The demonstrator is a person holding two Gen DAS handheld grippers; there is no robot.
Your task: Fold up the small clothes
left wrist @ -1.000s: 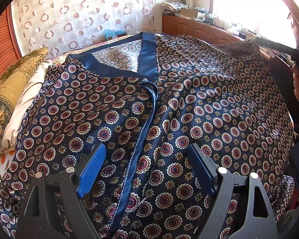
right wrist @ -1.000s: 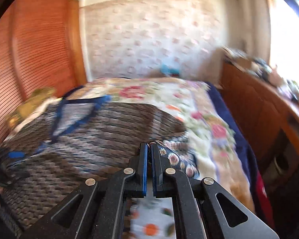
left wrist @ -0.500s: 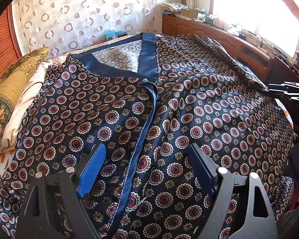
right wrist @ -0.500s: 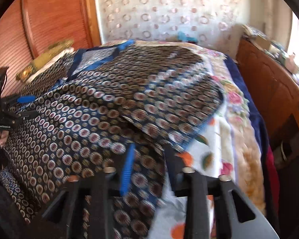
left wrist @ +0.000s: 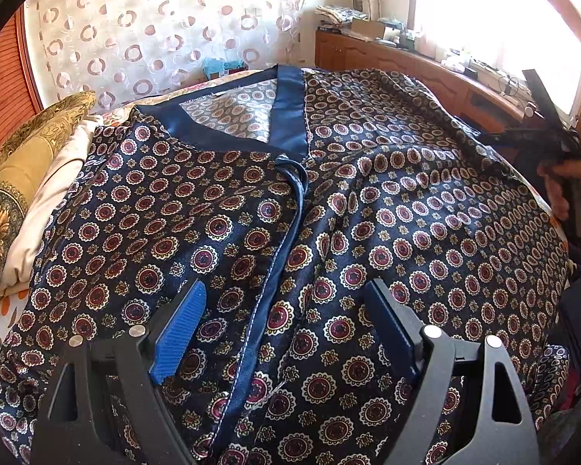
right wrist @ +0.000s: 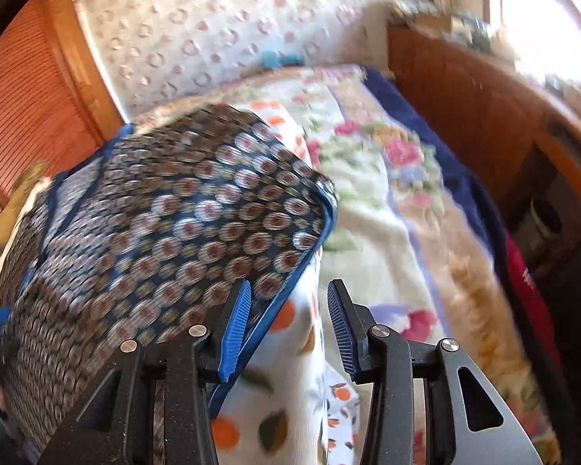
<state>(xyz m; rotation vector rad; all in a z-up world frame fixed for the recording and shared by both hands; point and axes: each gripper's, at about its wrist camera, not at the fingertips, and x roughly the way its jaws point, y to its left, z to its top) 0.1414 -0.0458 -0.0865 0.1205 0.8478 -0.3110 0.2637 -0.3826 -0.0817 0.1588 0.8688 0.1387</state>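
Observation:
A dark blue patterned top point(left wrist: 251, 232) with a satin V-neck band lies spread front-up on the bed, its right sleeve folded in over the body. My left gripper point(left wrist: 290, 329) is open and empty, low over the garment's lower front. In the right wrist view the same garment point(right wrist: 182, 232) fills the left half, its blue-trimmed sleeve edge lying on the bedcover. My right gripper point(right wrist: 288, 329) is open and empty just beyond that edge. The right gripper also shows in the left wrist view point(left wrist: 542, 139) at the bed's far right edge.
A gold sunflower pillow point(left wrist: 15, 193) lies at the bed's left. A floral bedcover point(right wrist: 387, 201) covers the right side of the bed. A wooden cabinet point(right wrist: 484, 108) with clutter runs along the right wall under the window. A slatted wooden door point(right wrist: 23, 97) stands on the left.
My right gripper held the sleeve shut, carried it over the body, opened and let it go. It has since drawn back to the right. The left gripper has not moved.

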